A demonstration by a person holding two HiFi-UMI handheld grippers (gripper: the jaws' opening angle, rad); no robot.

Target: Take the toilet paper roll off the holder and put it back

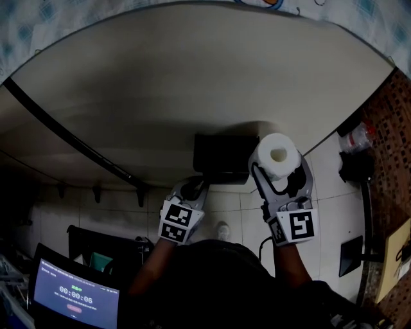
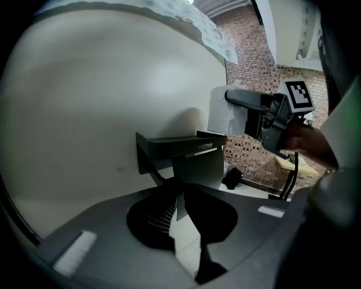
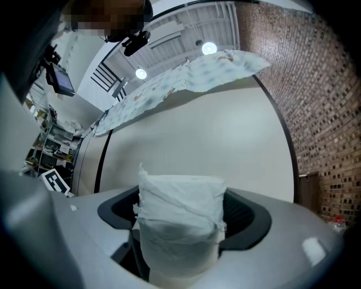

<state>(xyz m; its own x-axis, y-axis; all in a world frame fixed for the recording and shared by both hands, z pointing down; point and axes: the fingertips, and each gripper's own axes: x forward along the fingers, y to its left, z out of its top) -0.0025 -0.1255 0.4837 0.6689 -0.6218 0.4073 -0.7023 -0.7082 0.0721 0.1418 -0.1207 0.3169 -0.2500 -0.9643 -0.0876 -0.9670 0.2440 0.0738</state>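
A black wall-mounted holder (image 1: 221, 156) sits on the cream wall. My right gripper (image 1: 280, 168) is shut on the white toilet paper roll (image 1: 277, 154), which is off the holder, just to its right, with the core's end facing me. In the right gripper view the roll (image 3: 180, 214) fills the space between the jaws. My left gripper (image 1: 191, 188) is at the holder's lower left corner. In the left gripper view the holder (image 2: 180, 148) is close ahead and its thin hanging plate (image 2: 179, 204) is pinched between the nearly closed jaws; the roll (image 2: 224, 115) shows beyond.
A black pipe (image 1: 70, 138) runs diagonally along the wall at left. A screen with a timer (image 1: 74, 299) stands at lower left. A brick wall (image 1: 392, 128) and a plastic bottle (image 1: 356, 137) are at right. Patterned cloth (image 1: 38, 19) hangs above.
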